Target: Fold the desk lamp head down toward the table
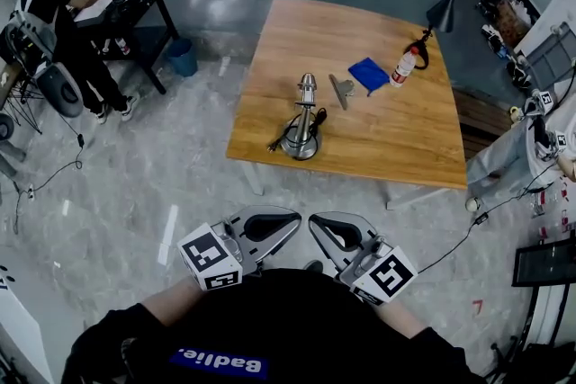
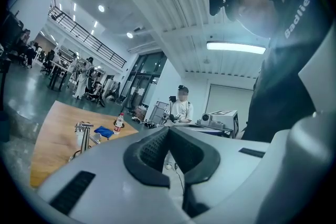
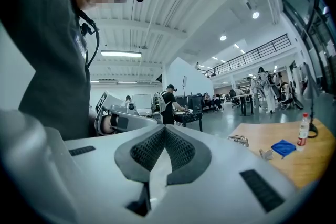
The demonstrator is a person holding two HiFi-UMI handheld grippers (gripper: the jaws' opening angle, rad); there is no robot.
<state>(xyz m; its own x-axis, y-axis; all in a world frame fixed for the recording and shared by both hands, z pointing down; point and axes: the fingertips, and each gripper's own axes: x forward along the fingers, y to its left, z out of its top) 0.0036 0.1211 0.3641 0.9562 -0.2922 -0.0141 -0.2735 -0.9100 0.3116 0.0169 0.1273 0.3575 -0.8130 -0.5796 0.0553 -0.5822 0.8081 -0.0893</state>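
The desk lamp stands toward the near-left corner of the worktop, well apart from both tools, its head too small to read any tilt. The left hand-held gripper and right hand-held gripper, by the person's chest, are each pressed together on nothing. Only the head view shows the lamp's base; each gripper's own body hides it in the other views.

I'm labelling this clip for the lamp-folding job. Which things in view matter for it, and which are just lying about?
For the job:
- desk lamp, standing on the table
- left gripper and right gripper, both shut and empty, held away from the table

Lying about:
- blue cloth
- plastic bottle
- grey metal piece
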